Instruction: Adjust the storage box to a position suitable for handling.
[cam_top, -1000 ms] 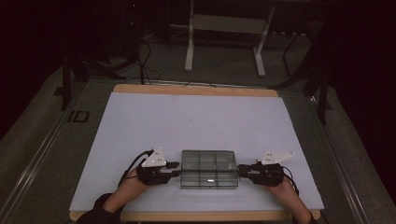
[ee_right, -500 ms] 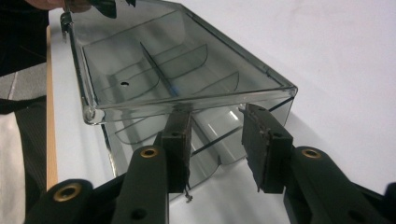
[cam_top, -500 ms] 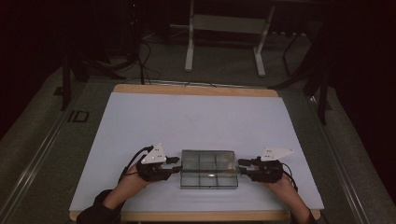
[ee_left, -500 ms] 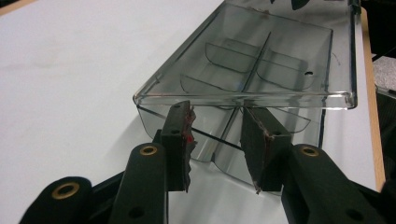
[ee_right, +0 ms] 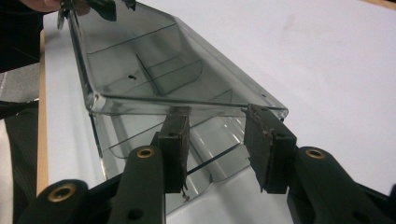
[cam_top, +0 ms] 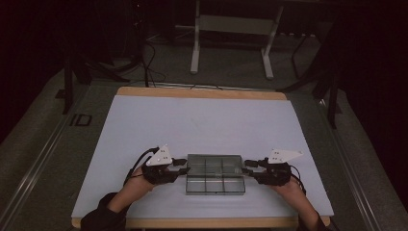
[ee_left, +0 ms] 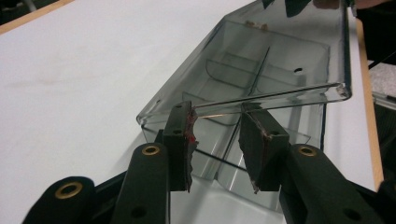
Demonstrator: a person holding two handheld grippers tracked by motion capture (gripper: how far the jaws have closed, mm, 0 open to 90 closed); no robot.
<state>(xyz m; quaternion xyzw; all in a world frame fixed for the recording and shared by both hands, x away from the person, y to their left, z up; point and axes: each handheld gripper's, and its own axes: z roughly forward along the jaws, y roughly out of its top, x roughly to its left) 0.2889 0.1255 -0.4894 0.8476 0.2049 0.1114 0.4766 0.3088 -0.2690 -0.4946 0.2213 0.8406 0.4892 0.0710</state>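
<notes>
White table (cam_top: 144,125): clear box (cam_top: 215,174) (lid raised) between left gripper (cam_top: 182,166) and right gripper (cam_top: 248,167), both apart.

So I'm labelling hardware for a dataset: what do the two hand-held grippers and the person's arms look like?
Each black hand-held gripper, left and right, carries a grey three-cornered plate with small dark dots on top and trails a black cable. Seen close, the left gripper's black jaws have brass-ringed holes, worn pad edges and red smears on one pad. A dark sleeve covers the left forearm.
</notes>
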